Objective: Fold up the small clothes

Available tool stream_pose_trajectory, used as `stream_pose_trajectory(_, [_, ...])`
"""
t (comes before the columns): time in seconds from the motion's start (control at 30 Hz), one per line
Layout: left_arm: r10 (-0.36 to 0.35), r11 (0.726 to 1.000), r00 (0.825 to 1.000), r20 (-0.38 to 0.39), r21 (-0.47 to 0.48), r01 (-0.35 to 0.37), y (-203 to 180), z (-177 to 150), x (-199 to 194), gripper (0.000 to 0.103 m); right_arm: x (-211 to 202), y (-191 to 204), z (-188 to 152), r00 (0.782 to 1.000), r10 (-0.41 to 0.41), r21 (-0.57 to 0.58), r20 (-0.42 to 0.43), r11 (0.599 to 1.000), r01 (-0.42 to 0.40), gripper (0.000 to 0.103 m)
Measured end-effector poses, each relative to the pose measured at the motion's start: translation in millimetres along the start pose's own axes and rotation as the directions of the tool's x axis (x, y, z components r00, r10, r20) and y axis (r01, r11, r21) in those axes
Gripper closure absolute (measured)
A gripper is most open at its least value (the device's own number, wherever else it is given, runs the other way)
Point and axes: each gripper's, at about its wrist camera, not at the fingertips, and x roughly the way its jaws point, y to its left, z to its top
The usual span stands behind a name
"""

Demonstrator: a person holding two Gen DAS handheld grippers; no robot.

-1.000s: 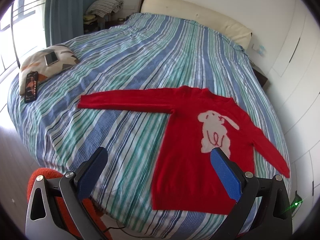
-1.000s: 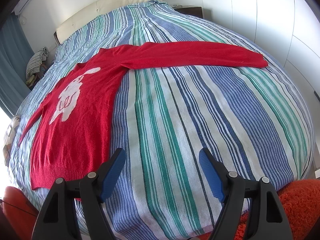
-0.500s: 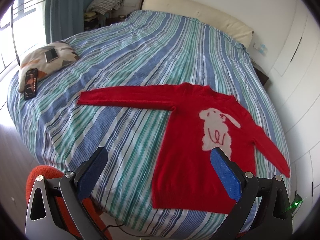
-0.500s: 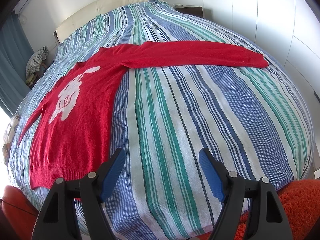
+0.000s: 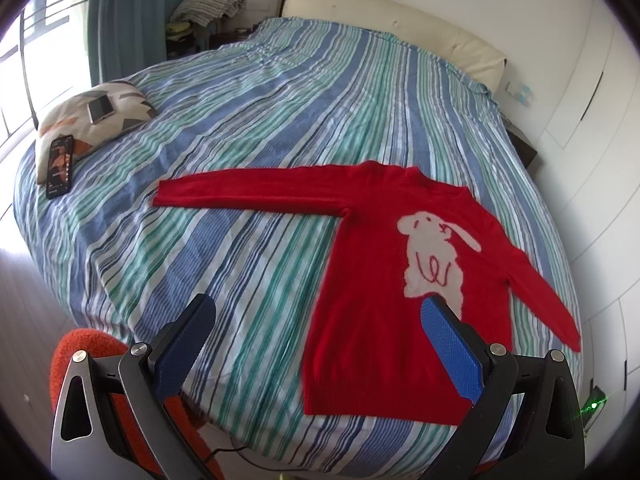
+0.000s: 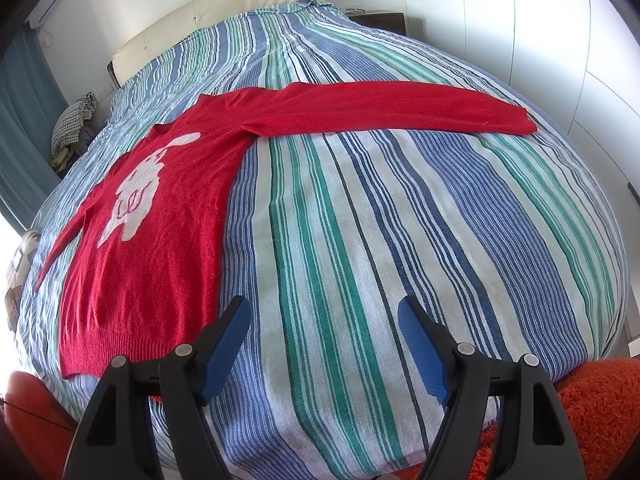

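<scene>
One red sweater (image 5: 384, 300) flat on striped bed (image 5: 248, 92), front up, hem nearest both tools, sleeves spread sideways. From left tool (image 5: 316, 332), open and empty: at one o'clock, nearer. From right tool (image 6: 324, 336), open and empty: at ten o'clock. Two phones, one cushion (image 5: 84, 120) far left.

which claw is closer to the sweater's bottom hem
Left. The left claw hangs right over the red sweater, its hem just below its right finger. The right claw sits over bare striped bedspread, the hem off to its left.
</scene>
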Motion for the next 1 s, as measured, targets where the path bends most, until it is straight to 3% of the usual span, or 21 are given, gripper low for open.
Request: stream_pose_trajectory(1.0, [-0.001, 1.000, 1.000, -0.004, -0.001, 0.001, 1.2, -0.9, 2.0, 0.000, -0.1, 0.0, -0.4, 1.000, -0.001, -0.001, -0.002, 1.000, 0.001, 0.028])
